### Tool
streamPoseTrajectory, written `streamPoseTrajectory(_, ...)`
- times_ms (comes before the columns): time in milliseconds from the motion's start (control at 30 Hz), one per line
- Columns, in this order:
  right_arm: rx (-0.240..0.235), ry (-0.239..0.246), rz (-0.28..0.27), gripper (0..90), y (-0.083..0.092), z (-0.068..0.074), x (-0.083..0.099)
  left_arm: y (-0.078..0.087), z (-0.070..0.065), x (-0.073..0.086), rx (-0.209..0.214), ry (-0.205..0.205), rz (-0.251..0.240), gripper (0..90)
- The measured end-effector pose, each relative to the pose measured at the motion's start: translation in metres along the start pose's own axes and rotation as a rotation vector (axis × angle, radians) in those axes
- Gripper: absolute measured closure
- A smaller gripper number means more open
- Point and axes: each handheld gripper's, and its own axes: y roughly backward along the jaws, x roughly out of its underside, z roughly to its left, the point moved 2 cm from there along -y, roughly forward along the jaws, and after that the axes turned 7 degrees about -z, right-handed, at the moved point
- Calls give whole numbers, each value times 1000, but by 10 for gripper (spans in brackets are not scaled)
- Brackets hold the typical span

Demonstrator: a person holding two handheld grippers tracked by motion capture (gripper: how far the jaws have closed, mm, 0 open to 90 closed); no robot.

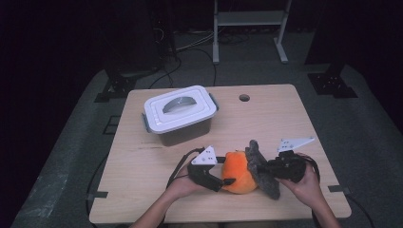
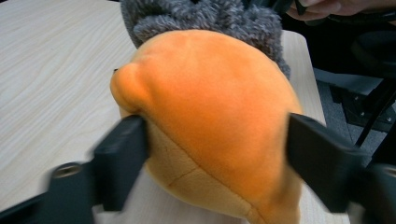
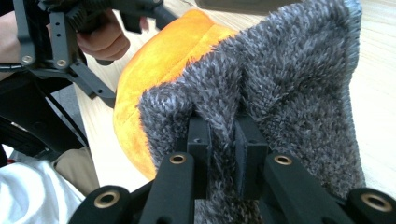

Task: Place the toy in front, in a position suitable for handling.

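**At the near edge of the table, two grippers on one plush toy**

On the pale wooden table (image 1: pixel 142 166), which carries everything in view, the largest thing is a storage box (image 1: pixel 183 116) with a white lid, grey side latches and a dark body. It stands toward the far left of the tabletop, well apart from the hands. A small round hole (image 1: pixel 244 98) is cut in the board to the right of the box.

Near the front edge, between the person's two hands, lies the orange plush toy (image 1: pixel 237 172), rounded and soft, resting on the wood. A grey fuzzy cloth (image 1: pixel 261 171) is draped against its right side, touching it and running from above the toy down to the table in front.

The left gripper (image 1: pixel 227 181) comes in from the left with its jaws spread wide around the toy. In the left gripper view the orange body sits between the two black jaws; the left jaw touches the plush, and the right one stands at its edge, blurred, so whether it presses I cannot tell.

The right gripper (image 3: pixel 223 144) reaches in from the right. Its jaws are drawn close together and pinch a fold of the grey cloth, the pile bunching up between them.
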Motion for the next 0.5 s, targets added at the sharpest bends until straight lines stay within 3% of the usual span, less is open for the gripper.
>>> streamPoseTrajectory(67, 13, 7, -4, 785, 1, 2, -2, 2, 0, -2, -10, 5, -8, 370)
streamPoseTrajectory(167, 28, 40, -35, 791, 8, 12, -9, 4, 2, -3, -9, 34, -32, 402)
streamPoseTrajectory(233, -9, 63, -66, 791, 11, 22, -15, 3, 1, -3, -14, 43, -36, 404)
streamPoseTrajectory(367, -3, 143, -38, 790, -1, 41, -19, 3, 2, -3, -33, 45, -26, 398)
streamPoseTrajectory(500, 8, 141, -27, 790, 0, 35, -15, 4, 4, -2, -31, 66, -36, 404)
